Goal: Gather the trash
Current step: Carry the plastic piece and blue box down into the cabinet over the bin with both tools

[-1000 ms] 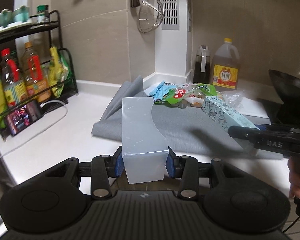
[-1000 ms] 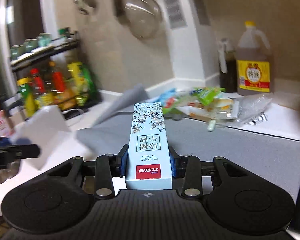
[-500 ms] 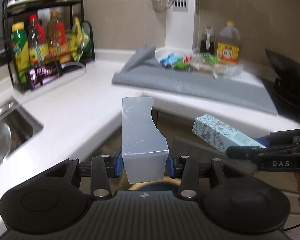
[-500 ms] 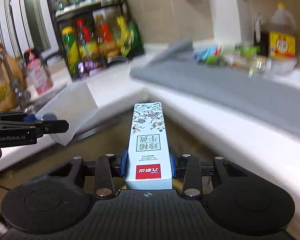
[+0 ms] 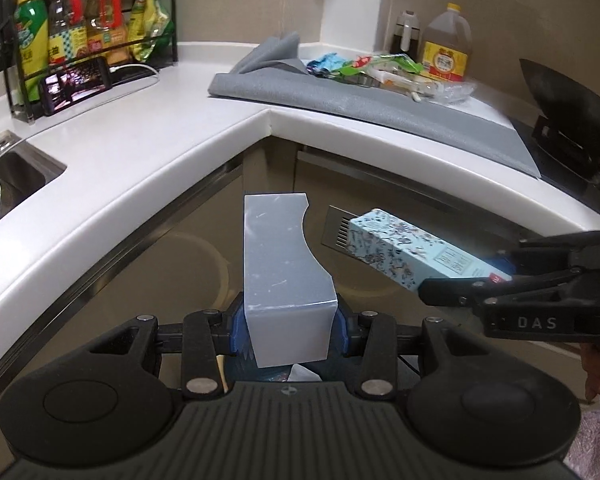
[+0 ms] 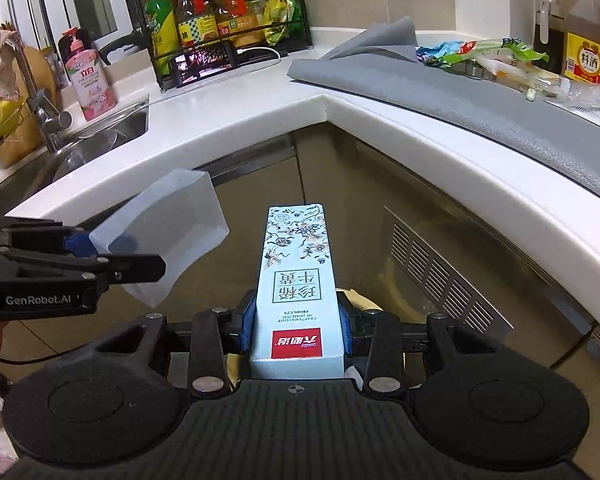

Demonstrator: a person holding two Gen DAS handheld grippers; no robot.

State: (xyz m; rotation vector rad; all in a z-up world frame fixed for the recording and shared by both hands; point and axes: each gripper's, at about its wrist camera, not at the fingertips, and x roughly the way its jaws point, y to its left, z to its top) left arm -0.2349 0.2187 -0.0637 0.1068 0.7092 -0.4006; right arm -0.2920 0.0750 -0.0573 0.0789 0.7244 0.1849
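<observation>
My left gripper point(image 5: 289, 332) is shut on a grey-white plastic box piece point(image 5: 282, 264), held in front of the cabinet below the counter corner. My right gripper point(image 6: 297, 334) is shut on a light-blue printed carton point(image 6: 296, 284) that points forward at the cabinet. In the left wrist view the carton point(image 5: 412, 254) sticks out of the right gripper point(image 5: 500, 276) at the right. The right wrist view has the plastic piece point(image 6: 168, 236) in the left gripper point(image 6: 80, 258) at the left. More wrappers point(image 5: 364, 68) lie on the grey mat point(image 5: 380, 104) on the counter.
A white L-shaped counter point(image 5: 140, 152) runs around the corner, with a sink point(image 6: 96, 136) at the left. A black rack of bottles point(image 6: 220, 12), a phone point(image 5: 76, 84), an oil jug point(image 5: 446, 48) and a black wok point(image 5: 556, 96) stand on it. A vent grille point(image 6: 440, 276) is in the cabinet front.
Both grippers have pulled back from the grey mat and sunk below the counter edge, each still holding its item. The cabinet front now fills the middle of both views.
</observation>
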